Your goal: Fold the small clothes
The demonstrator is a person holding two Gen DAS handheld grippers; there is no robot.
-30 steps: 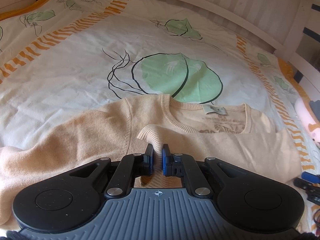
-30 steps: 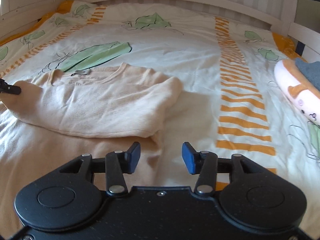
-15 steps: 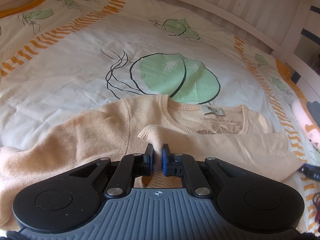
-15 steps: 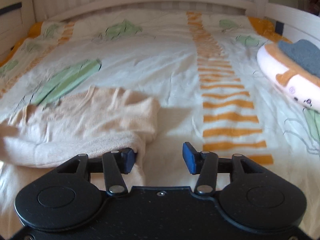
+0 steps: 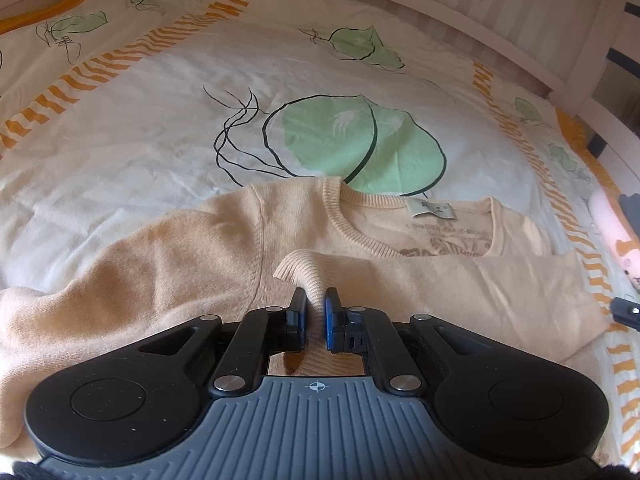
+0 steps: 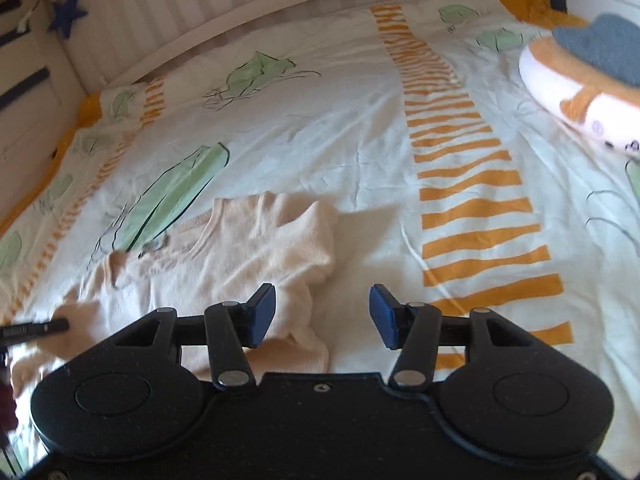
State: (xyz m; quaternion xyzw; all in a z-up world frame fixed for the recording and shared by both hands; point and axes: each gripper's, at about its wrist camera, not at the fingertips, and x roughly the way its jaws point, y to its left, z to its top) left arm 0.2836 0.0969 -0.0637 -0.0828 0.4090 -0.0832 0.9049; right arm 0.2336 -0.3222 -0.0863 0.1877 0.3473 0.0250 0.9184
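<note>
1. One cream knit sweater (image 5: 192, 264) spread front-up on the bedsheet (image 5: 160, 128), neckline (image 5: 384, 236) toward the headboard (image 5: 500, 8), a woven label (image 5: 430, 210) showing inside the collar.
2. Right sleeve folded across the sweater's chest, ribbed cuff (image 5: 304, 270) standing up off the knit.
3. Left gripper (image 5: 315, 308) pressed together on that cuff, cloth bunched between the blue pads (image 5: 332, 320), directly below the neckline.
4. Other sleeve trailing out past the sweater's left side, lying flat and rumpled on the sheet.
5. Right gripper (image 6: 322, 312) spread wide, nothing between its pads, hovering at the sweater's (image 6: 240, 256) right edge; one pad over the knit, the other over bare sheet (image 6: 360, 140).
6. Plush toy (image 6: 588, 80), pink, orange and grey, well apart from the sweater at the far right of the sheet.
7. Blue star (image 6: 66, 12) hanging on the slatted rail, far beyond the sweater's upper left.
</note>
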